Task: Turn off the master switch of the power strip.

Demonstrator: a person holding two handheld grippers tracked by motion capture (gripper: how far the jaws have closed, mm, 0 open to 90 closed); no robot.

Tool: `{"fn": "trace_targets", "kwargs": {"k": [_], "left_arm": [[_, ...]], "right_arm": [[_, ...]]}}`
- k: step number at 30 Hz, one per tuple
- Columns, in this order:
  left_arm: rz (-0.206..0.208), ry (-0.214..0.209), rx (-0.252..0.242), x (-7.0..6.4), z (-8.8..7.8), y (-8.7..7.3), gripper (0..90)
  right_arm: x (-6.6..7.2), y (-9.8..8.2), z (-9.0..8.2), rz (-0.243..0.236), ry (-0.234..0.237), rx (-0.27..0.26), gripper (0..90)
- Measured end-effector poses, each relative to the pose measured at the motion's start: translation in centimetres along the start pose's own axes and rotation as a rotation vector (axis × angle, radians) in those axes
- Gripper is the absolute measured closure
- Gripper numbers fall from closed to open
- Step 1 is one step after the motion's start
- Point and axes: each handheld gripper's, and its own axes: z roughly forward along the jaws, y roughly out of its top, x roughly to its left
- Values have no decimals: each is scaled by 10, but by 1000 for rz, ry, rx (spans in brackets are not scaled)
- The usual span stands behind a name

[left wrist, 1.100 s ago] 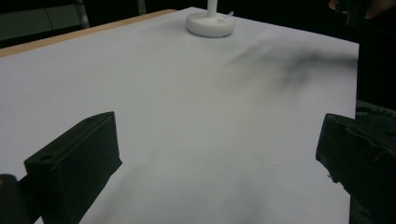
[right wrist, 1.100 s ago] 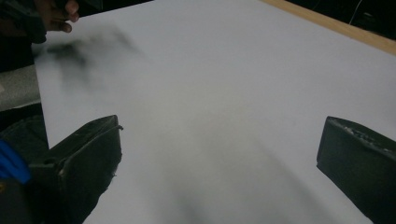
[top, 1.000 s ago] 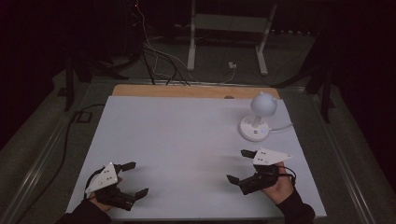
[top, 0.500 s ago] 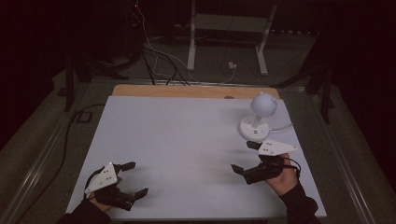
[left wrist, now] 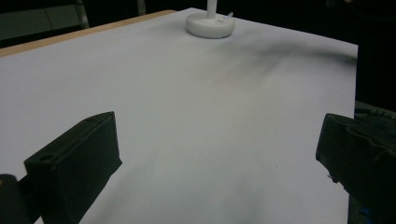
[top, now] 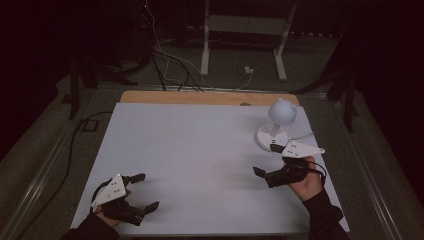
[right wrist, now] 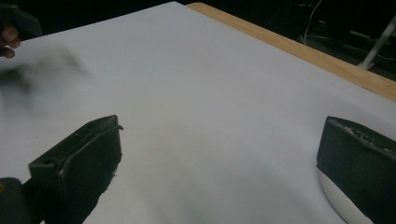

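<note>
A white lamp [top: 281,114] with a round head stands on its disc base [top: 272,138] at the back right of the white tabletop [top: 200,145]. My right gripper [top: 265,160] is open, held just in front of that base with one jaw close beside it; the base's edge [right wrist: 337,201] peeks out by the right jaw in the right gripper view. My left gripper [top: 146,190] is open near the front left corner, with nothing between its jaws. In the left gripper view the lamp base [left wrist: 210,25] sits far ahead across the tabletop [left wrist: 187,107].
A wooden strip [top: 200,97] runs along the table's far edge. The lamp's white cord [top: 302,135] trails off to the right. Cables [top: 165,60] and a metal stand [top: 245,45] lie on the dark floor behind. The other hand [right wrist: 8,37] appears far left in the right gripper view.
My right gripper has moved a little away from me, closer to the lamp base. The left gripper has stayed in place.
</note>
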Motion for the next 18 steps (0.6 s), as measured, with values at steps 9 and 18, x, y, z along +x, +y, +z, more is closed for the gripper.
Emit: {"fn": "trace_targets", "kwargs": {"k": [9, 18], "left_arm": [[-2, -1, -1, 1, 0, 0, 2], [-1, 0, 0, 0, 0, 0, 2]], "right_arm": [[-19, 2, -3, 16, -50, 7, 0], [-42, 0, -6, 43, -110, 27, 0]]}}
